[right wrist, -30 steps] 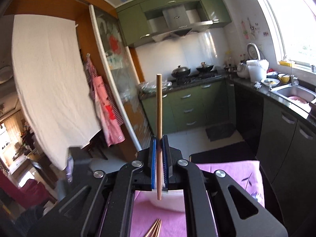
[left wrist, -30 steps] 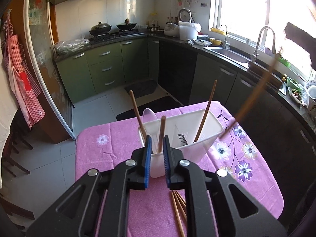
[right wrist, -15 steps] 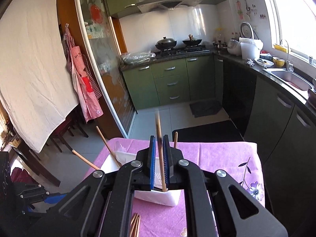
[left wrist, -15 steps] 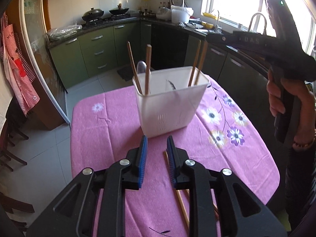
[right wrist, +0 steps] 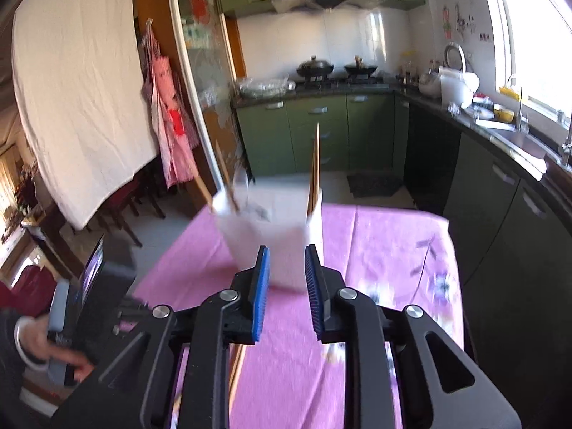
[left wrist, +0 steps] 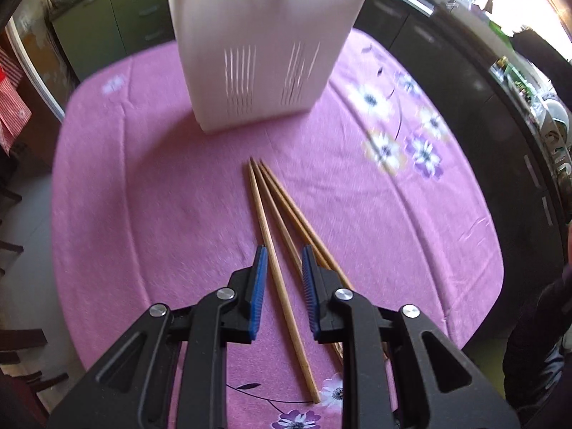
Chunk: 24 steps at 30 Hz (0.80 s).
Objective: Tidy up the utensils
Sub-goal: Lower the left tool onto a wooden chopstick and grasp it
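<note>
left wrist: left gripper (left wrist: 282, 255) low over chopsticks (left wrist: 275, 250), fingers apart | right gripper (right wrist: 285, 255) facing holder (right wrist: 271, 236), fingers apart, empty

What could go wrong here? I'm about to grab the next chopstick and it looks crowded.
1. The chopsticks lie fanned with tips touching; the open left tongs straddle more than one, so closing may pinch two or scatter them.
2. The holder is tall, with sticks leaning out of it; a bump from the open right tongs close by could tip it.
</note>
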Motion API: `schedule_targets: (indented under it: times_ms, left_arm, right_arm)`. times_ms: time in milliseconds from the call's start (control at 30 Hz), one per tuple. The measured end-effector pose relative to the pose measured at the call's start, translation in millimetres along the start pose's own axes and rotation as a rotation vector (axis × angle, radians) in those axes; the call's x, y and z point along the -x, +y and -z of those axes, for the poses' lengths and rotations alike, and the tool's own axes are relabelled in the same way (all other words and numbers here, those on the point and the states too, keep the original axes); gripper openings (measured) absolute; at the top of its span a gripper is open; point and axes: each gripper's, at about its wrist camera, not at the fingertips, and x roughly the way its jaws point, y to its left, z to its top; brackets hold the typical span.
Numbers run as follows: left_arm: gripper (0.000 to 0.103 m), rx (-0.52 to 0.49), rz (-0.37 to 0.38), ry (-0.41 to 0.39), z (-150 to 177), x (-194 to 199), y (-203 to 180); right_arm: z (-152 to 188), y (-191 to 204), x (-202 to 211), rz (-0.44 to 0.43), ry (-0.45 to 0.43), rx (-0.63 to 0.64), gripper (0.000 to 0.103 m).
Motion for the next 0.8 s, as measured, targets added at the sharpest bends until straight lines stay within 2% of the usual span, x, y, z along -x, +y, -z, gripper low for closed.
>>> schedule_targets:
  times_ms: [133,300,367,567,667,800]
  left_arm:
    - [0.019,0.045,0.001,0.076,-2.5,-26.4,3.0]
    - [0.017,0.057,-0.044,0.097,-9.0,-38.7,3.9]
    - [0.011,0.056,-0.064,0.11,-11.1,-43.6,3.7]
    - [0.011,0.044,-0.106,0.135,-18.0,-56.3,-1.6]
    - [0.011,0.031,-0.139,0.138,-21.9,-60.7,-7.3]
    - [0.009,0.015,-0.169,0.139,-26.1,-64.7,-16.1]
  right_arm:
    - [47.2,-8.2,-11.4,-0.009,0.097,-0.02,0.021]
    - [78.3,-19.9,-25.0,-0.028,0.16,-0.066,0.021]
    - [81.2,-23.8,-29.8,-0.04,0.17,-0.082,0.021]
    - [81.1,-28.2,-33.6,-0.065,0.176,-0.095,0.021]
    - [77.1,-27.6,-33.7,-0.072,0.173,-0.094,0.025]
    - [77.1,-25.0,-33.2,-0.077,0.177,-0.086,0.025]
